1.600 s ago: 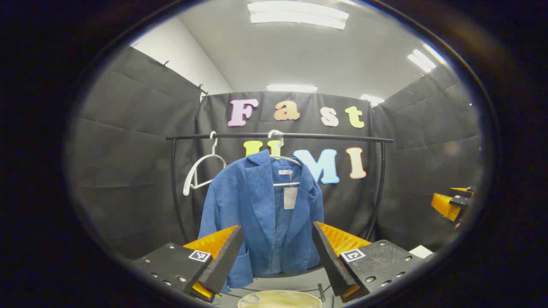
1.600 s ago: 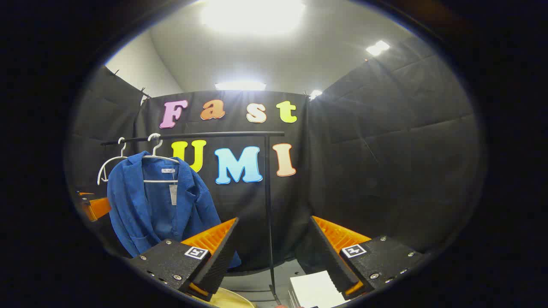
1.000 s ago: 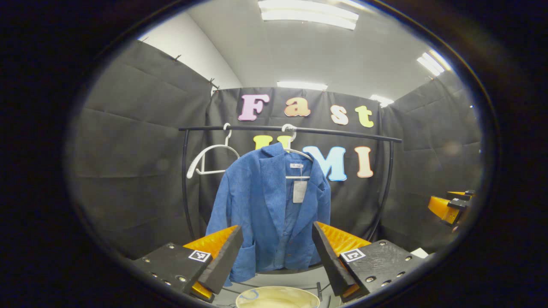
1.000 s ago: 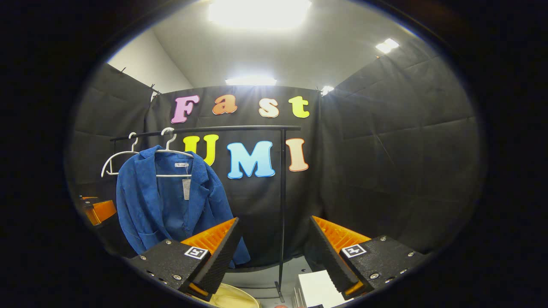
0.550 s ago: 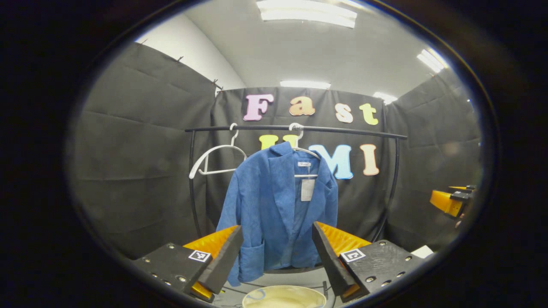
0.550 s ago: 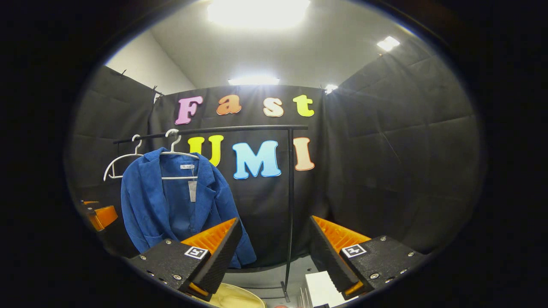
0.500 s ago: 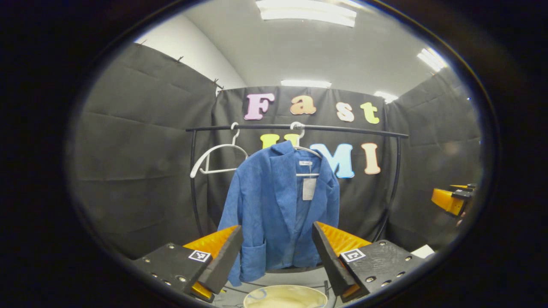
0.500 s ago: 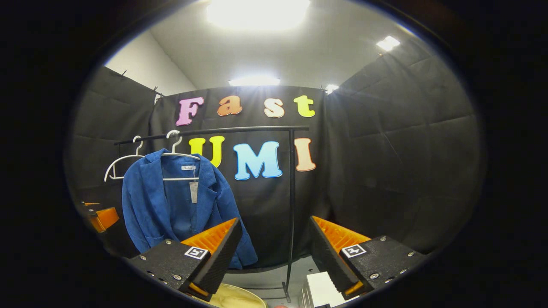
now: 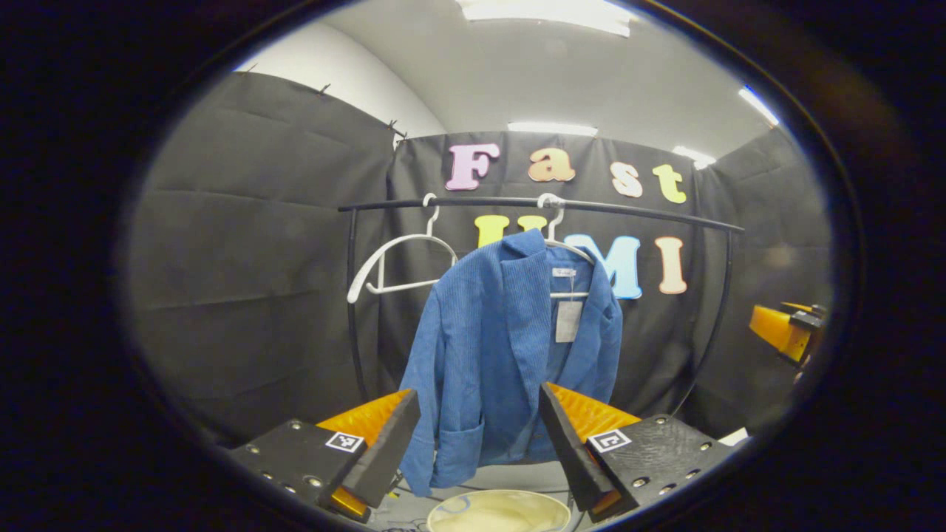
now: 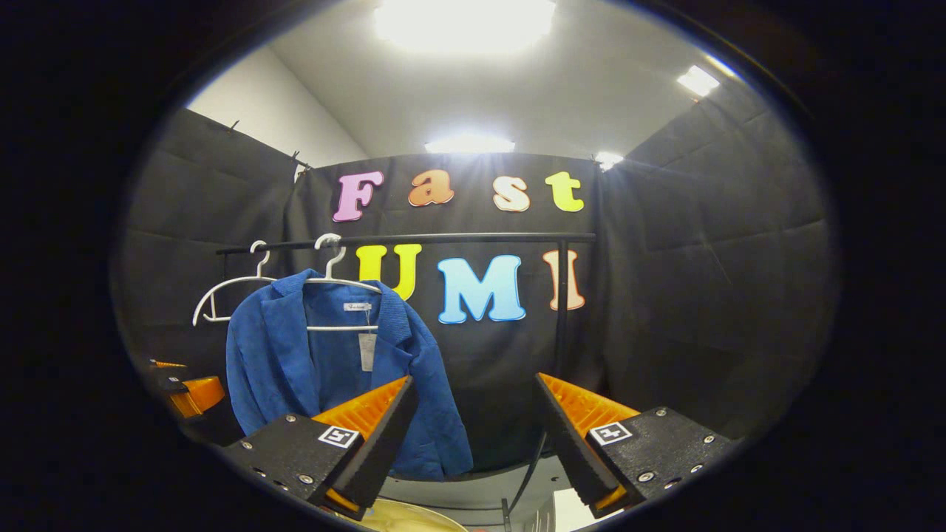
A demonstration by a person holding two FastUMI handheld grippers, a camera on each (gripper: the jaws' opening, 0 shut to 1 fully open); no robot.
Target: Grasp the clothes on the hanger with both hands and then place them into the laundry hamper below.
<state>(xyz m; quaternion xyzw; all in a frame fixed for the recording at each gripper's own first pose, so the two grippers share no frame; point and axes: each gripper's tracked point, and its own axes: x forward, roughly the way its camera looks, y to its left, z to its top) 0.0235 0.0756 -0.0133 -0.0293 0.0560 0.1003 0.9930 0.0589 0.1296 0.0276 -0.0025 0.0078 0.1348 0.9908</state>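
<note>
Both claws (image 9: 479, 432) (image 10: 473, 428) wide open, empty; blue jacket (image 9: 510, 355) nearer than before.

L gripper (image 9: 479, 436) is held level, fingers spread wide apart, nothing gripped btwn them. R gripper (image 10: 473, 432) is held likewise, fingers wide apart, nothing gripped. In the left gripper view, R gripper is seen far off at the right edge.
</note>
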